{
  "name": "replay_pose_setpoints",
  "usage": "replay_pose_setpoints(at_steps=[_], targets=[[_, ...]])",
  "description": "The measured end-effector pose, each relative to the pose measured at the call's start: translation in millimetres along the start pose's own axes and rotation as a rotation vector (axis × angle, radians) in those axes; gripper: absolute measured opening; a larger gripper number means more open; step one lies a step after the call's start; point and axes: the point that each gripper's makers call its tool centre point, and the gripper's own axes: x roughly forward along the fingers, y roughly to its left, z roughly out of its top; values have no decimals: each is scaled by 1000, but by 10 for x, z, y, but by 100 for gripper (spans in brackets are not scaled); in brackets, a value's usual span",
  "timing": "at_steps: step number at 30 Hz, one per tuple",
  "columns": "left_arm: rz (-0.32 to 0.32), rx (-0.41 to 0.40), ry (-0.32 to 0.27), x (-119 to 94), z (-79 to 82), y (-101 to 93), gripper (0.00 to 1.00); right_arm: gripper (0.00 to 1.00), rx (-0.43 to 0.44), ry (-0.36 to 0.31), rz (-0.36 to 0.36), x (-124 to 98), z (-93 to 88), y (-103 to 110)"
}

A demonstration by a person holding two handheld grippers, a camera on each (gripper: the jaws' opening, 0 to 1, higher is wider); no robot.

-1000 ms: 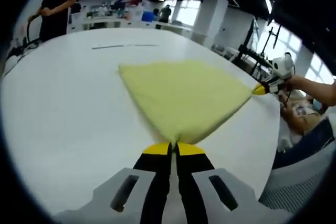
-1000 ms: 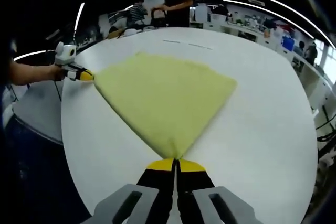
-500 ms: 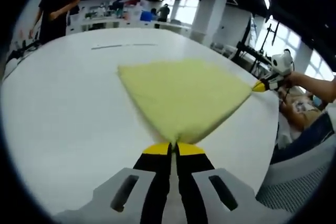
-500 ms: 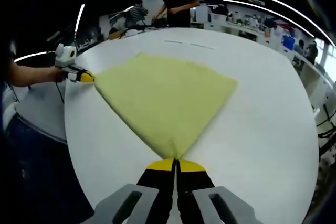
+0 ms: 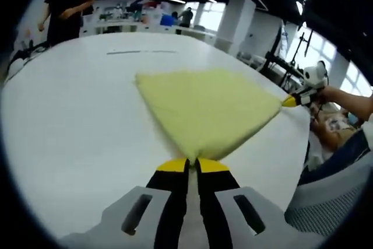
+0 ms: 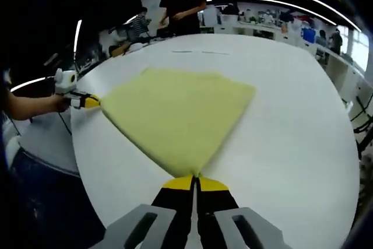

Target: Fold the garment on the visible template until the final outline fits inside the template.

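A big white table [image 5: 70,115] takes up most of both views; its top is round at the edge and bare around the cloth; on it lies a yellow garment [image 5: 207,106], spread flat and pulled into a shape like a wide fan; it lies near the table's edge, on the side where the person holding the grippers is. Far across the table there are two thin dark lines [image 5: 140,52]; they are too small to tell what they are, and no words can be read anywhere.

A person in black [image 6: 182,5] stands at the far side of the table; more desks and people are behind, all blurry.

The left gripper [image 5: 192,161] has its black and yellow jaws pinched tight on one corner of the garment; the right gripper [image 6: 194,178] is pinched tight on another corner; in the left gripper view the right gripper shows at the cloth's far corner, held by a hand [image 5: 335,94].
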Motion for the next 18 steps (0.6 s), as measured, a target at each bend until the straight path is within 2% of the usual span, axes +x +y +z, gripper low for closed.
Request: replay_pose_setpoints(at_steps=[5, 10, 14, 18], targets=[[8, 1, -19, -13, 30, 5, 14, 2, 27, -21, -10, -14, 31, -21], [12, 10, -31, -6, 80, -14, 23, 28, 61, -60, -14, -29, 118, -26], [19, 15, -49, -18, 170, -43, 35, 43, 51, -99, 2, -66, 227, 43], [5, 0, -93, -69, 308, -98, 40, 56, 23, -134, 16, -115, 349, 134]])
